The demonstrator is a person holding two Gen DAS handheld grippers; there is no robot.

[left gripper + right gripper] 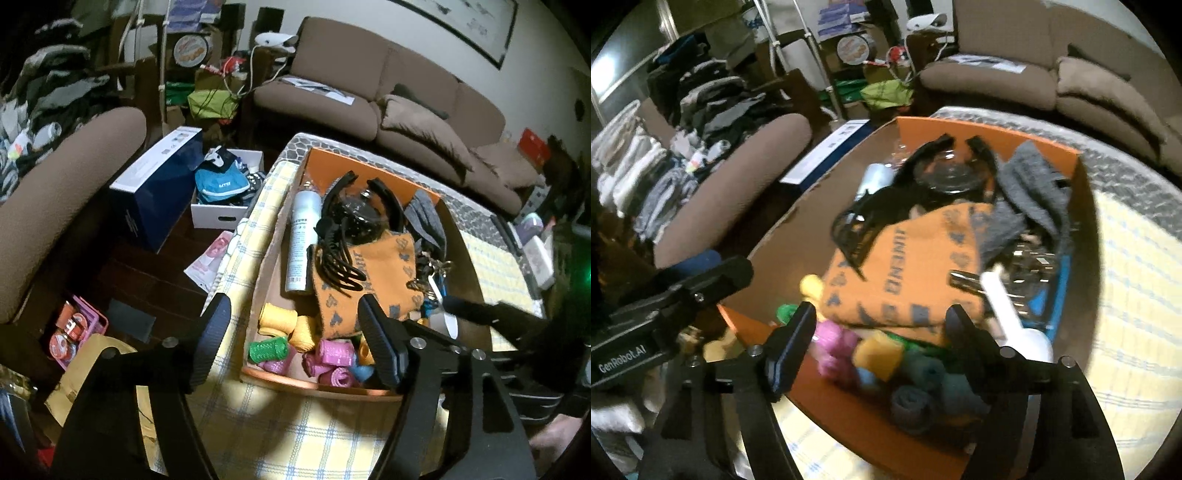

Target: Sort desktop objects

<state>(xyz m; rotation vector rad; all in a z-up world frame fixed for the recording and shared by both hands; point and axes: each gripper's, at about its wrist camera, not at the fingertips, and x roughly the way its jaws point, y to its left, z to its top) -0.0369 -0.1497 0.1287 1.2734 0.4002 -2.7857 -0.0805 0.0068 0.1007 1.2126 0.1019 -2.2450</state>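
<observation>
Both grippers, left gripper (295, 332) and right gripper (881, 334), hang open and empty over the orange cardboard box (373, 168) on the worktop; coloured foam rollers (334, 356) and orange patterned cloth (373, 273) already inside, so sorting looks nearly finished.
</observation>
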